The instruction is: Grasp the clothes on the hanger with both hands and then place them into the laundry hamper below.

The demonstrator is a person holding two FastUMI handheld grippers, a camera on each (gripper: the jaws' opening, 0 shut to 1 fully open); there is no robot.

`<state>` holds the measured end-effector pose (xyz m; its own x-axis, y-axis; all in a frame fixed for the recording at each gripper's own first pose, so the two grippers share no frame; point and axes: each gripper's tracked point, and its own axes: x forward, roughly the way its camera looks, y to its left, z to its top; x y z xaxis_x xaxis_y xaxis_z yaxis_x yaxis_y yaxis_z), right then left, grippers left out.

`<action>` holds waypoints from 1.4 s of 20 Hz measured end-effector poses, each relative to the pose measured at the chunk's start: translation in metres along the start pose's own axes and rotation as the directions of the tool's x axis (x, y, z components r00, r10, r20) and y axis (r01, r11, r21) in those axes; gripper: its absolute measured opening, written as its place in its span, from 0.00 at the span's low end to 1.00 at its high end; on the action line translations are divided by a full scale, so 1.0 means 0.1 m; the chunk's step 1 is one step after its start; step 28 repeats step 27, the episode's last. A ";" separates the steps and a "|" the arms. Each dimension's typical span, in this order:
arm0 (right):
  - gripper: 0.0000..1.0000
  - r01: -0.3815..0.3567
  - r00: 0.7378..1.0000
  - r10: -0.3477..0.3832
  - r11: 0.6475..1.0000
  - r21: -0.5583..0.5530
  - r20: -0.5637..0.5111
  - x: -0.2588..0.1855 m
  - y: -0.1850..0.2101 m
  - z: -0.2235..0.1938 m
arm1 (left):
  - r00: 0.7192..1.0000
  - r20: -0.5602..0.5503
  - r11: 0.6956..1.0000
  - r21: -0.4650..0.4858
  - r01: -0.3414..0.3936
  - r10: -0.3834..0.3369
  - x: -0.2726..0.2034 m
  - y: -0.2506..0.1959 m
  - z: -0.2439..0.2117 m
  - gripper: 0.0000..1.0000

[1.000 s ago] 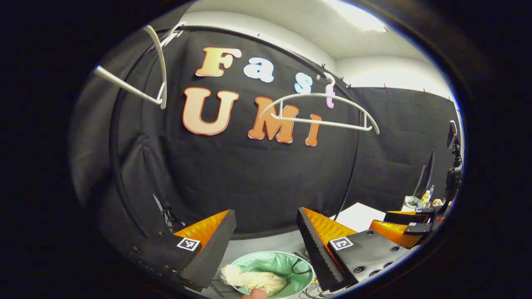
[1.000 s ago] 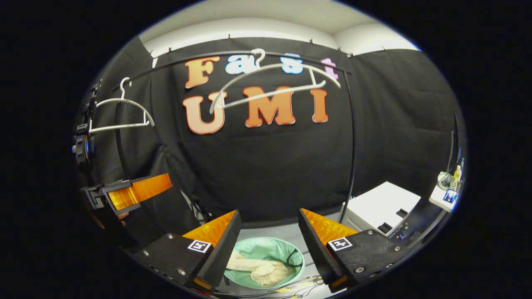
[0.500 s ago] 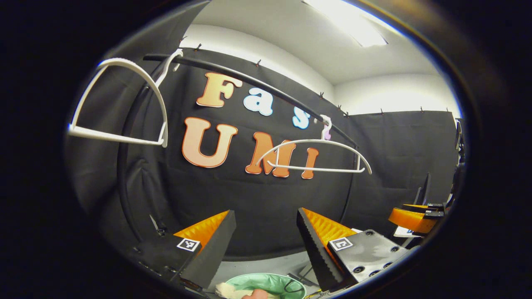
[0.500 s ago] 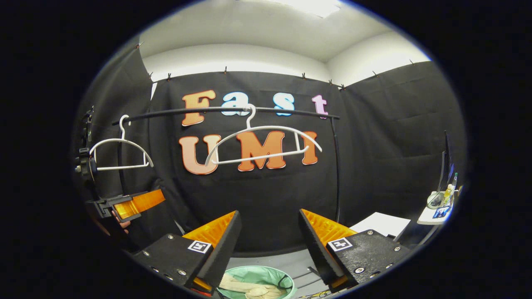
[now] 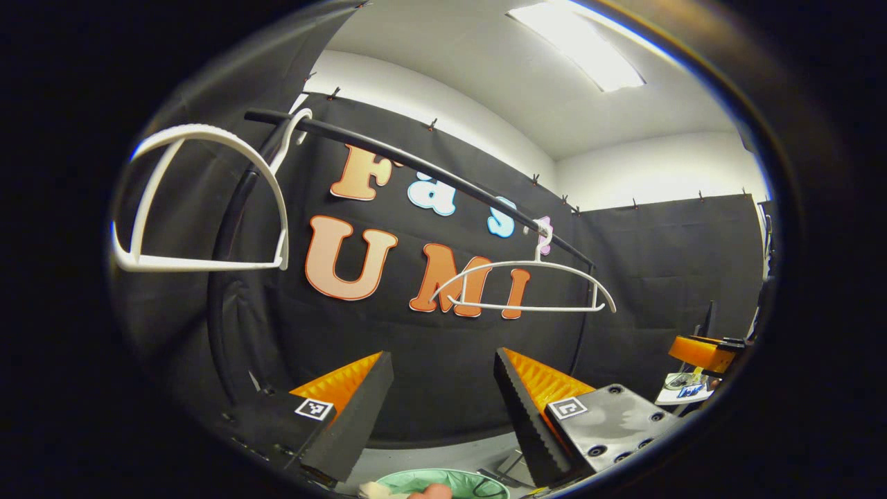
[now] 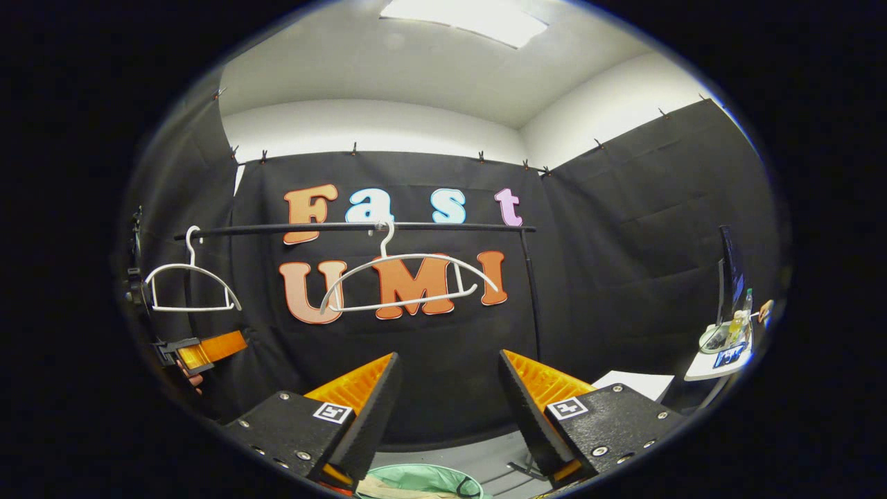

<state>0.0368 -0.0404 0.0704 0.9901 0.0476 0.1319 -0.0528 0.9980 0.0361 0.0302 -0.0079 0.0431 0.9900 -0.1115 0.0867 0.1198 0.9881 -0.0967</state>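
Two bare white hangers hang on the black rail (image 6: 346, 226): one in the middle (image 6: 409, 257) and one at the left (image 6: 190, 308). The left gripper view has the same pair, one close at the left (image 5: 201, 263), the other farther right (image 5: 527, 264). The green-lined hamper (image 6: 423, 475) sits low between my fingers, with cream clothes (image 6: 378, 489) lying inside it. My right gripper (image 6: 447, 409) is open and holds nothing. My left gripper (image 5: 443, 409) is open too, above the hamper (image 5: 450, 478) and the cream cloth (image 5: 374, 490).
The left gripper (image 6: 208, 346) and a hand show at the far left of the right gripper view. The right gripper (image 5: 700, 352) sits at the right edge of the left gripper view. A white side table (image 6: 714, 364) with bottles and a screen stands at the right.
Both views have tilted upward and drawn back. The hangers and rail sank lower in view, and the hamper with the clothes slid to the bottom edge. Both grippers stayed open.
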 end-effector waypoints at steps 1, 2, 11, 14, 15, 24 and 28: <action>0.87 -0.007 1.000 0.007 1.000 0.007 0.002 -0.01 0.00 -0.01 | 1.000 -0.004 1.000 0.001 -0.004 0.004 0.00 0.00 0.00 0.97; 0.87 -0.007 1.000 0.007 1.000 0.012 0.004 -0.02 -0.01 -0.02 | 1.000 -0.004 1.000 0.002 -0.007 0.007 -0.01 0.01 -0.01 0.97; 0.87 0.002 1.000 -0.002 1.000 -0.001 -0.007 -0.03 -0.07 -0.09 | 1.000 0.009 1.000 0.028 -0.013 0.013 -0.06 -0.04 -0.02 0.97; 0.87 -0.002 1.000 0.002 1.000 -0.004 -0.008 -0.06 -0.05 -0.08 | 1.000 0.005 1.000 0.026 -0.014 0.014 -0.09 -0.03 -0.01 0.97; 0.87 -0.001 1.000 0.001 1.000 -0.005 -0.009 -0.07 -0.06 -0.08 | 1.000 0.003 1.000 0.027 -0.016 0.016 -0.10 -0.03 -0.01 0.97; 0.87 -0.015 1.000 0.015 1.000 -0.003 -0.023 -0.09 -0.03 -0.13 | 1.000 0.006 0.999 0.027 -0.021 0.021 -0.13 -0.04 0.00 0.97; 0.87 -0.019 0.999 0.019 1.000 -0.002 -0.029 -0.10 -0.02 -0.15 | 1.000 -0.008 0.999 0.025 -0.021 0.021 -0.16 -0.04 -0.03 0.97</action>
